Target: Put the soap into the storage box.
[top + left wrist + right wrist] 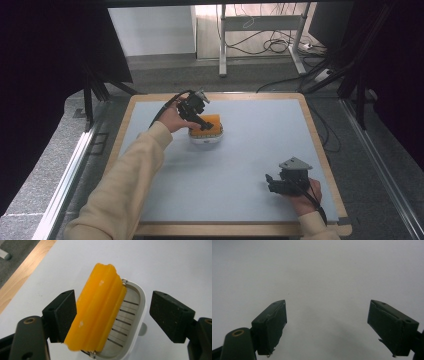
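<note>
So we've got the orange soap bar (98,310) sitting in the white soap dish (135,322), which is on the table (250,165) up toward the far edge, left of the middle. The bar isn't lying flat on the slats. It's propped on its side along one wall of the dish, tilted, with one end poking out past the rim.

Our left gripper (199,119) hangs right over it with the jaws spread wide. From the left gripper view, one pad (62,315) is just beside the bar, maybe brushing it, and the other is well clear of the dish, so nothing is clamped. Our right gripper (278,184) is parked near the front right corner, jaws wide apart too, nothing but bare table between them.

What worries us from here:
- The near pad is so close to the bar that pulling away at an angle could drag it and tip it out onto the table.
- The bar is leaning, so a bump to the dish could flop it either way.
- The dish looks light, so a knock from a jaw would probably shove it toward the far edge.
</note>
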A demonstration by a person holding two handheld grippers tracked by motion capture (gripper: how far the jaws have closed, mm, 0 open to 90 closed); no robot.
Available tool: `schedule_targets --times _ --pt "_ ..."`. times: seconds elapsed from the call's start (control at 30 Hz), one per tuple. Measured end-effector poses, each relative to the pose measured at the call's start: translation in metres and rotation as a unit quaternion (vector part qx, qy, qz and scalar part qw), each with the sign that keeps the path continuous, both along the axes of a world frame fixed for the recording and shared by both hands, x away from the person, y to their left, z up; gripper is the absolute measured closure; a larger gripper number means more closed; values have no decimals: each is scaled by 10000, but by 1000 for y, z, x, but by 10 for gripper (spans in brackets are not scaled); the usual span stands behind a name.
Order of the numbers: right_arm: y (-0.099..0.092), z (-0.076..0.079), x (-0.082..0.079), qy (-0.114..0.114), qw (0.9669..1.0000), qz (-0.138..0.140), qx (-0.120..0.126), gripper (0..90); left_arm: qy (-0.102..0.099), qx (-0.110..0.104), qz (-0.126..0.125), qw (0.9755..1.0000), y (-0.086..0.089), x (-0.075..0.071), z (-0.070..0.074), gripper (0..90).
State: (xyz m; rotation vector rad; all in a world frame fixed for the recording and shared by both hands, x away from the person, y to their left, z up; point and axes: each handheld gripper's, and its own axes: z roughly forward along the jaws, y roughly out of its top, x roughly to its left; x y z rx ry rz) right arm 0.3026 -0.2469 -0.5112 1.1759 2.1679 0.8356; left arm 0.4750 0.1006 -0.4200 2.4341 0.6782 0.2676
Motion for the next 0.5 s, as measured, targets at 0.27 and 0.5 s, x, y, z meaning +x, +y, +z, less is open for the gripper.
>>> schedule_targets --times 0.27,0.5 --pt "0 1 0 -3 10000 20 -16 160 -38 -196 167 9997 15 -25 -5 203" --pt "1 1 -1 -16 10000 17 -6 159 -127 -57 407 9991 25 -53 -13 206"
